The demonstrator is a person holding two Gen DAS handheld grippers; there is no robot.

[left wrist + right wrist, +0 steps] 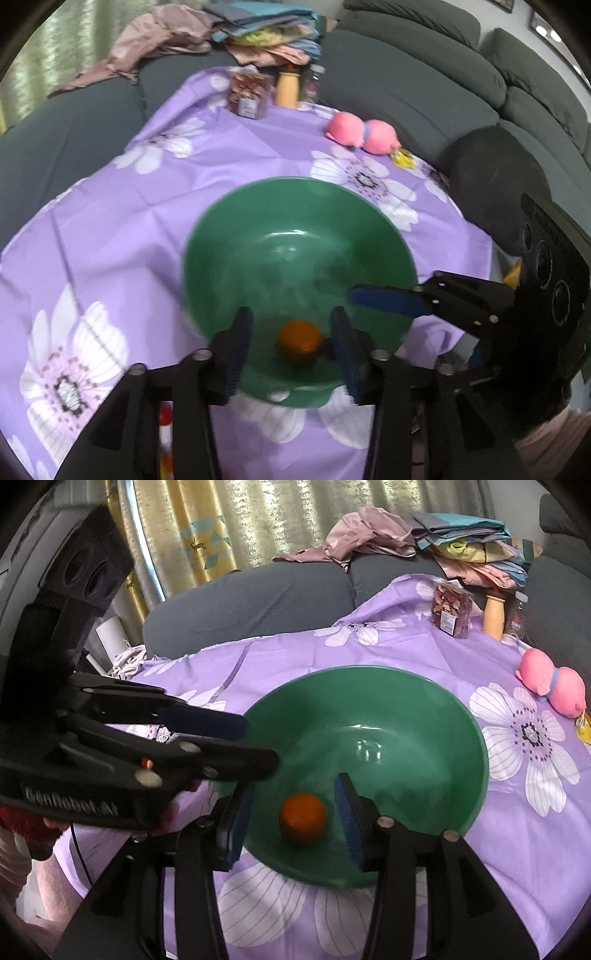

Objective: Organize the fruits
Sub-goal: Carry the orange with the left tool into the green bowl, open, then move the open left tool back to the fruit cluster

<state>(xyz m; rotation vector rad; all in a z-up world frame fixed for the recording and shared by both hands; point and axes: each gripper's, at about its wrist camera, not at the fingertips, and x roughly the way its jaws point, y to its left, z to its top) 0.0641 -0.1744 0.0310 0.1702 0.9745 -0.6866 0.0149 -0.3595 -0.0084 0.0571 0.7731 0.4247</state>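
a green bowl (295, 236) sits on a purple flowered cloth (122, 206) spread over a grey sofa (424, 92), with a pink plush toy (362, 134) beyond the bowl's far right rim and a snack packet (249, 94) and a pile of folded fabrics (266, 29) further behind it near curtains. a single orange (300, 340) lies inside the bowl near its close wall. the left gripper (291, 354) and the right gripper (291, 812) both hang over the bowl's near rim with jaws parted, the orange seen in each gap but pressed by no pad.
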